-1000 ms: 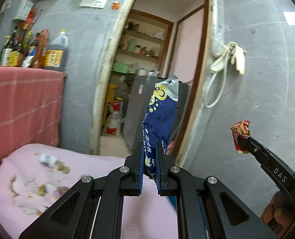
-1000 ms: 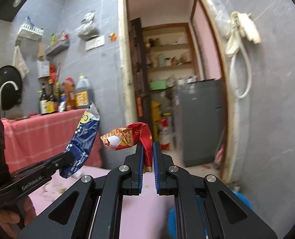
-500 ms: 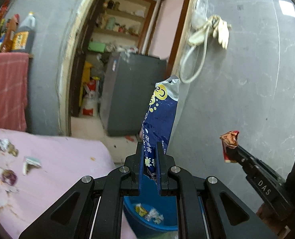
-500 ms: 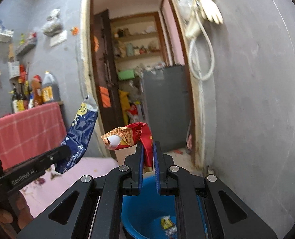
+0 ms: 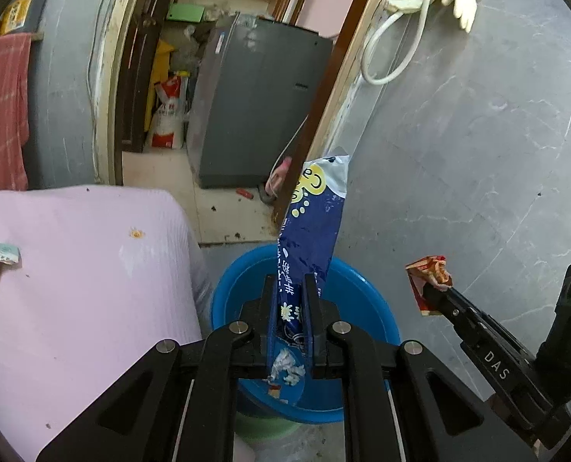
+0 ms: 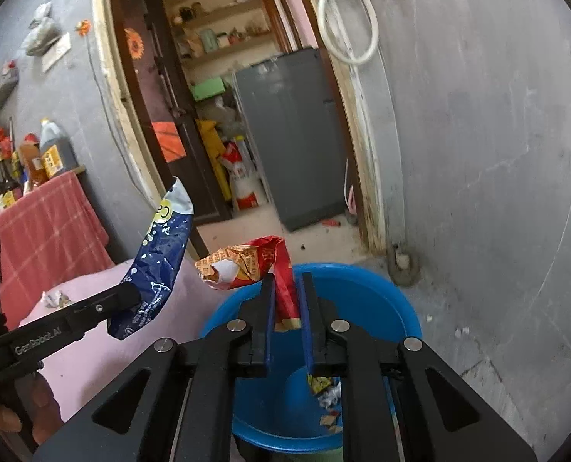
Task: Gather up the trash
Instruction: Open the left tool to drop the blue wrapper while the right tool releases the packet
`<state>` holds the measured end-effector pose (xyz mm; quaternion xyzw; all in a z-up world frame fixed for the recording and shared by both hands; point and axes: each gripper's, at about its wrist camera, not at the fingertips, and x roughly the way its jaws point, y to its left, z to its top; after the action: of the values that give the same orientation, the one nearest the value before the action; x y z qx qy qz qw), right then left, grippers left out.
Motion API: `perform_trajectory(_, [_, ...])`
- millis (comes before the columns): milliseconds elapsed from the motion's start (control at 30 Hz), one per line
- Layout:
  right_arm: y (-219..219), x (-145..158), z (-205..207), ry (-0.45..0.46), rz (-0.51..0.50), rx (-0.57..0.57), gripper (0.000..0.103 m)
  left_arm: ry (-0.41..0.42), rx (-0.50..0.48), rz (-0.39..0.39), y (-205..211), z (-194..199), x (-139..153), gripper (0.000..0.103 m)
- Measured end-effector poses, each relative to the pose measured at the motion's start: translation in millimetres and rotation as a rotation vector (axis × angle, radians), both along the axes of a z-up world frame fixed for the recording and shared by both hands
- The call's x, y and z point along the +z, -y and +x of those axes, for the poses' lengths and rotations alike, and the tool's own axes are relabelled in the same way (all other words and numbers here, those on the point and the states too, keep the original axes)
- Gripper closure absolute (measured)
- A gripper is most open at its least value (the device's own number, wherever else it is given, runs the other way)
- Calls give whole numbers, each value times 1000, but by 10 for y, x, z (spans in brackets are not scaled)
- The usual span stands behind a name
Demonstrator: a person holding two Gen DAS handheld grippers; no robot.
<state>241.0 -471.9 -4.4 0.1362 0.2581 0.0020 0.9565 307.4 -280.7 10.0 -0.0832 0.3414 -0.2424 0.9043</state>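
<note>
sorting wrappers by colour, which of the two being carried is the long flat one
The blue wrapper, clamped in the left gripper, stands long and flat. The red wrapper in the right gripper is crumpled and curled over.

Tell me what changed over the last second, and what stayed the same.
Both grippers swung from the pink table to above the blue plastic basin. The right gripper has just been opening, the crumpled red wrapper still between its fingers. The left gripper stays clamped on the blue snack bag. Trash already lies in the basin.
</note>
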Motion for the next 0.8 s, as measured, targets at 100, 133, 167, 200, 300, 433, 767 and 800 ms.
perform_trajectory(100, [17,-30,15,-13,13,-2,78,-25,-2,8,2,69,-59,93])
perform_trajectory(133, [9,-30,26,-15,14,-3,77,-28,-4,10,5,58,-86,92])
perform_trajectory(167, [12,-33,18,-16,15,-4,77,-29,-2,12,2,49,-106,90])
perform_trajectory(200, [4,-25,36,-17,16,-6,77,-30,-2,13,3,50,-117,88])
perform_trajectory(300, [4,-14,37,-17,16,-13,77,-34,-4,6,-5,35,-118,82])
perform_trajectory(433, [-3,-8,115,-40,16,-22,57,-45,1,-2,-46,27,-106,81])
perform_trajectory(767, [-20,-28,203,-113,4,-41,28,-25,29,-25,-176,37,7,70])
perform_trajectory(800, [-26,-24,193,-112,2,-42,26,-23,30,-18,-187,39,8,70])
